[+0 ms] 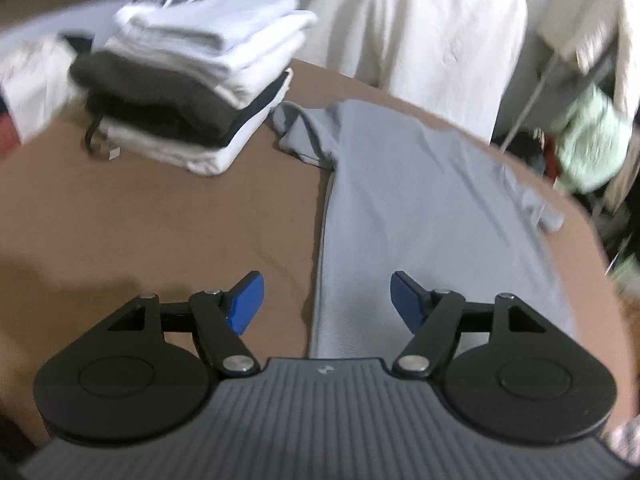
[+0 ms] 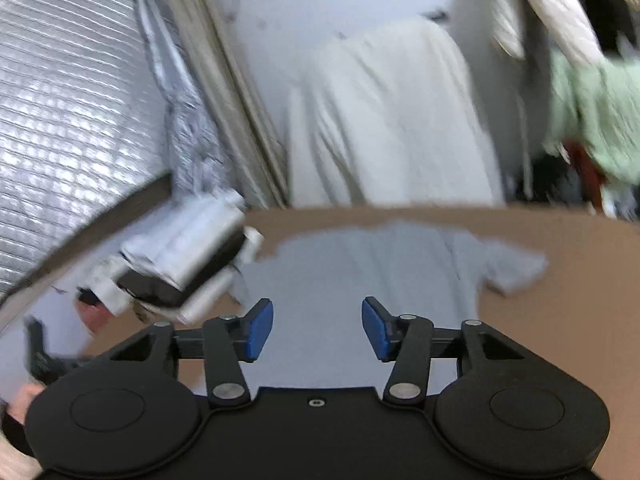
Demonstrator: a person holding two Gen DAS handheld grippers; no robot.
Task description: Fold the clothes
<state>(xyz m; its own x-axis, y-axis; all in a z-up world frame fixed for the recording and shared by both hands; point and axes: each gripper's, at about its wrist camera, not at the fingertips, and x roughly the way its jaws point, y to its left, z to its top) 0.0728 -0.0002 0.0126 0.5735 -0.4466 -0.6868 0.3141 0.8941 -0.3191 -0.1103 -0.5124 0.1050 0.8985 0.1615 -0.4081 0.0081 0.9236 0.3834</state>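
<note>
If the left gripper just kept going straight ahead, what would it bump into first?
Probably the grey T-shirt spread on the brown table. The open left gripper points along the shirt's left edge, with nothing between its fingers. Depth is hard to judge.

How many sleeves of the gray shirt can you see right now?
2. One sleeve lies at the shirt's far left, beside the folded pile; the other sleeve sticks out on the right, near the table edge.

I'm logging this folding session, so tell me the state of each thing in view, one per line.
Grey t-shirt: spread flat on the brown table, not yet folded.
Stack of clothes: folded, piled beside the shirt.
Left claw: open, empty, over the shirt's edge.
Right claw: open, empty.
</note>
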